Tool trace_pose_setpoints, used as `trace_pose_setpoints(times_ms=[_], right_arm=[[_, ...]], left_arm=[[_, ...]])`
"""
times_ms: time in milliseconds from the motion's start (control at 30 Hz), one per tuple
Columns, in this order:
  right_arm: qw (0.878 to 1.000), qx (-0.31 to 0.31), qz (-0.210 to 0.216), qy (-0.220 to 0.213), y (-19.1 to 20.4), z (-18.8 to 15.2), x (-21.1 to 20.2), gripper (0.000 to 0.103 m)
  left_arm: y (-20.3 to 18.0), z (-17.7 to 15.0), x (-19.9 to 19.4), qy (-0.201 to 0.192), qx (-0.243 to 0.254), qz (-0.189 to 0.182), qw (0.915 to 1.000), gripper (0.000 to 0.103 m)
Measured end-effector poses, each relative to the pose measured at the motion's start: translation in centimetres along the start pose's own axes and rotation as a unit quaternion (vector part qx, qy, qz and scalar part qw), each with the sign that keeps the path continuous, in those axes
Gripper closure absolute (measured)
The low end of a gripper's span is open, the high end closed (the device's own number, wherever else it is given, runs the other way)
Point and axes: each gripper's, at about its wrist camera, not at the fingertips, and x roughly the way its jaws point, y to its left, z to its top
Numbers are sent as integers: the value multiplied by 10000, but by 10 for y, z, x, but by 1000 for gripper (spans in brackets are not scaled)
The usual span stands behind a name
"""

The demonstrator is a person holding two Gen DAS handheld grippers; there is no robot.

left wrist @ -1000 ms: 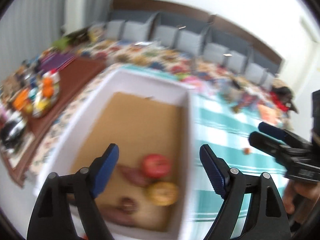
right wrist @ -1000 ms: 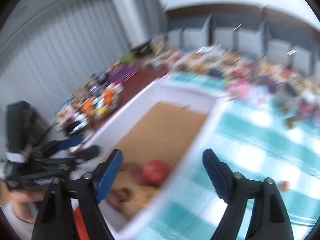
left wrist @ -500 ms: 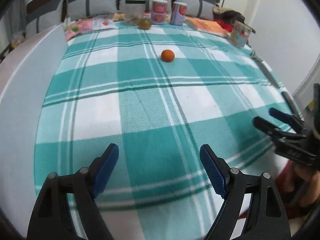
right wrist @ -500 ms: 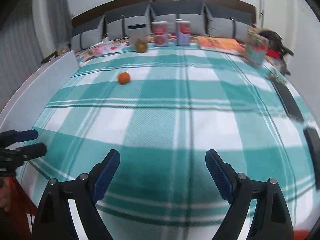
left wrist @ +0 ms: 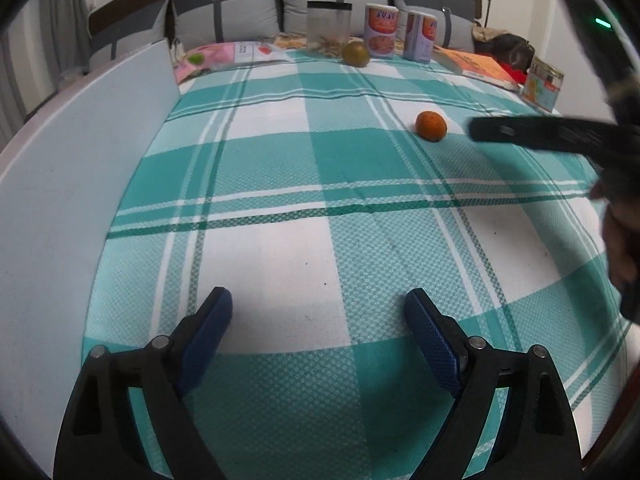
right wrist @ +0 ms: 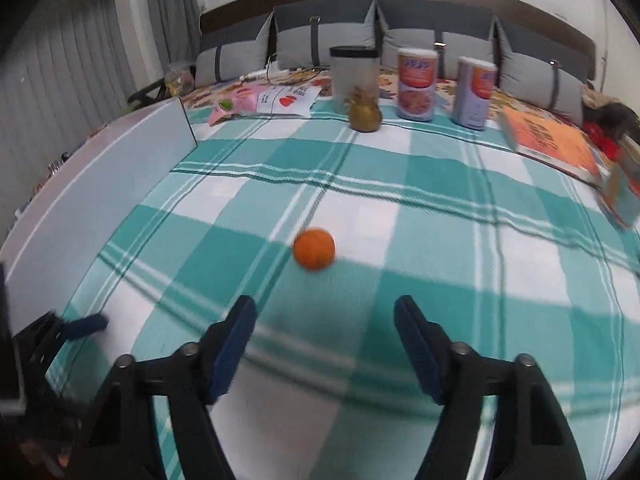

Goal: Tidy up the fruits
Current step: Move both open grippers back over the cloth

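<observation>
A small orange point(right wrist: 314, 248) lies on the teal checked cloth, just ahead of my right gripper point(right wrist: 325, 312), which is open and empty. In the left wrist view the orange point(left wrist: 430, 125) lies far ahead to the right, with the right gripper's finger point(left wrist: 540, 133) reaching in beside it. A greenish-brown fruit point(left wrist: 355, 54) point(right wrist: 364, 117) sits at the far edge by the jars. My left gripper point(left wrist: 318, 312) is open and empty over the cloth. The white box wall point(left wrist: 80, 184) point(right wrist: 100, 200) stands on the left; its inside is hidden.
A clear jar point(right wrist: 354, 72), two cans point(right wrist: 416, 84) point(right wrist: 475, 92), an orange book point(right wrist: 548, 140) and a small carton point(left wrist: 543, 83) line the far and right edges. Snack packets point(right wrist: 272, 100) lie at the far left. Grey cushions stand behind.
Both grippers swung from the box with fruit in it to the cloth. Over the last half second the right gripper has closed in on the orange. Both stay open.
</observation>
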Motion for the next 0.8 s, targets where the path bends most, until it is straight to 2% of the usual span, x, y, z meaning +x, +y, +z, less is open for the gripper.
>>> trace_pose_setpoints(times_ms=[133,200,267,367,467,633,733,800], right_arm=[[9998,18,62,207,3,25,40,48],[9994,-137,90,305,10,29,52,63],[9985,-336,0,423,16,27,60,73],[9990,-249,-24,373,12,19,52,74],[9992,-3,131,369,-3,6,24,74],[9980,-86,-175,597,-25,-41,-29,73],[9969,-85,-353,695,-35,-66,-31,73],[9979,-54,-316,556,-39,-75,-32,65]], left_arm=[[0,0,1,-9,0,-11,10000,13],[0,0,1,-10,2,-15,10000,13],[0,1,1,-10,1,-15,10000,12],[0,0,1,-10,2,-13,10000,12],[0,0,0,-11,-3,-33,10000,12],[-6,9,2,-16,67,-197,9998,12],[-22,43,15,37,283,-437,9986,12],[-33,82,28,20,405,-552,9977,12]])
